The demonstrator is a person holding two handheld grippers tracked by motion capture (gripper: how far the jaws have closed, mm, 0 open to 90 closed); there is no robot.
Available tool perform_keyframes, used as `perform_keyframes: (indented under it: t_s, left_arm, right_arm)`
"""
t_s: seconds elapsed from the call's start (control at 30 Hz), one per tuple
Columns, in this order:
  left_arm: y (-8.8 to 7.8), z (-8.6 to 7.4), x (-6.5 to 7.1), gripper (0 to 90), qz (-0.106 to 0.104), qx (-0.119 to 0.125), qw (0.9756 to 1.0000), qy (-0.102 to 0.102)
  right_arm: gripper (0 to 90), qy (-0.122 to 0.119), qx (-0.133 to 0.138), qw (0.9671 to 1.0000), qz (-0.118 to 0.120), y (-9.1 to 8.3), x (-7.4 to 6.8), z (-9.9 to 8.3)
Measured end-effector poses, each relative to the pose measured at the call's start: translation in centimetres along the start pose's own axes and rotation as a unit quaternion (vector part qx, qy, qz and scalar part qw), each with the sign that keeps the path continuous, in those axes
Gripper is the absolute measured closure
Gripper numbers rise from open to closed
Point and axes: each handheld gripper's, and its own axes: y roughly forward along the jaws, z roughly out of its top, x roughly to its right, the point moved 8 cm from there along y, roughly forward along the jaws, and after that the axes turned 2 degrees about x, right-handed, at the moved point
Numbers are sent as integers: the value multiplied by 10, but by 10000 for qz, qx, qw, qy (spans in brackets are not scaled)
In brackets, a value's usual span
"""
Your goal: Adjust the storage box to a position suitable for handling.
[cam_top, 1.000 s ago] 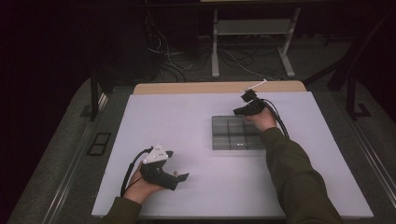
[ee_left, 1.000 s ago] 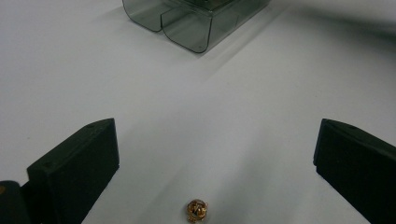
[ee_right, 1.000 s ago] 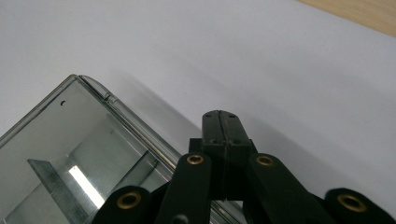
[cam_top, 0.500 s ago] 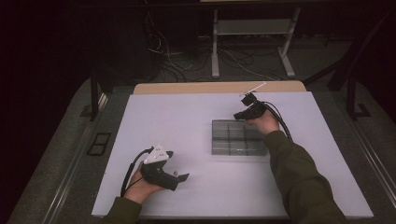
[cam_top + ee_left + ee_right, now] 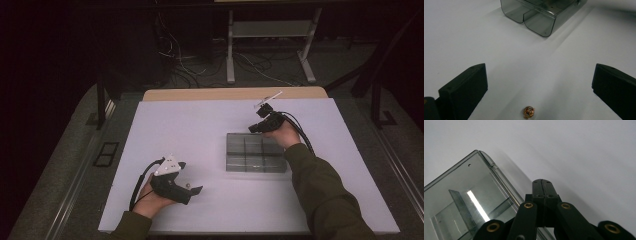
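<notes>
A clear grey box (image 5: 235, 159) with several compartments lies right of the table's middle. My right gripper (image 5: 253, 129) is shut at the box's far edge, pads pressed together with nothing visible between them. In the right gripper view its tip (image 5: 542, 183) sits just beyond the box (image 5: 471, 187) corner, over bare table. My left gripper (image 5: 195, 190) rests near the front left, pointing right toward the box, and is open. A small copper-coloured bead (image 5: 529, 112) lies on the table between its wide jaws (image 5: 539, 70), touching neither. The box (image 5: 541, 18) lies ahead of it.
The white tabletop (image 5: 190, 130) has a wooden strip (image 5: 235, 93) along its far edge. Cables trail from both grippers. Beyond the table stand a metal frame (image 5: 270, 50) and loose wires on a dark floor.
The right hand has shifted a little nearer along the box's far edge. The left hand and the bead have stayed put.
</notes>
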Motion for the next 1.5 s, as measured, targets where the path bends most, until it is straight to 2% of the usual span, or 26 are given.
perform_keyframes:
  t_s: [0.87,1.5]
  left_arm:
    - [2,-1,0,0,-9,-32,10000,-10]
    - [2,-2,1,0,-20,-45,10000,11]
  right_arm:
    - [896,-275,45,9991,333,-8,-27,-17]
    - [896,-366,102,9985,386,-15,-40,-30]
